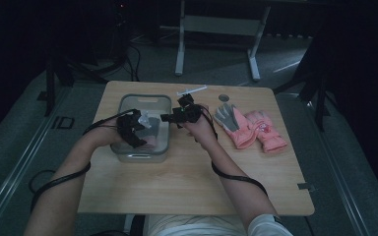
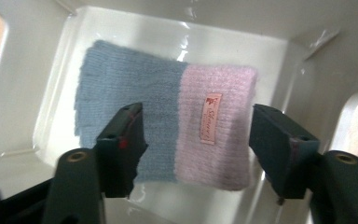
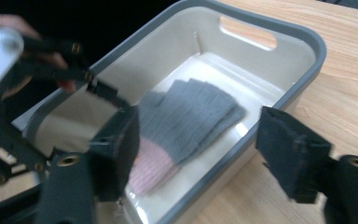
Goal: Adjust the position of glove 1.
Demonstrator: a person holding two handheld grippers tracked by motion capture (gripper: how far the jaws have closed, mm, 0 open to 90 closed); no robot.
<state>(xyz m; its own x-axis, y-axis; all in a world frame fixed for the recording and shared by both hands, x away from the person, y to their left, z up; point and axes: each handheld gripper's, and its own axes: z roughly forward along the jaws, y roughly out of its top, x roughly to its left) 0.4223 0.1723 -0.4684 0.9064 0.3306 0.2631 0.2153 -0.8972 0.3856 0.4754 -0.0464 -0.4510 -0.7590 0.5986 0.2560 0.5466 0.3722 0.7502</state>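
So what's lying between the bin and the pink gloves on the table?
Bare wood, save for the right tool and the hand holding it, which sit between the bin and the pink gloves in the high view.

The table [image 1: 177, 182] has a light wooden top with rounded corners and stands on a grey floor [image 1: 24, 142]. A grey plastic bin [image 1: 145, 100] with cut-out handles sits directly on the top, left of centre. To the right lie two pink gloves [image 1: 253, 129] side by side, touching, one showing a grey palm. A thin white item [image 1: 192, 90] lies near the far edge, too small to identify. A round grey spot [image 1: 223, 97] is just beside it.
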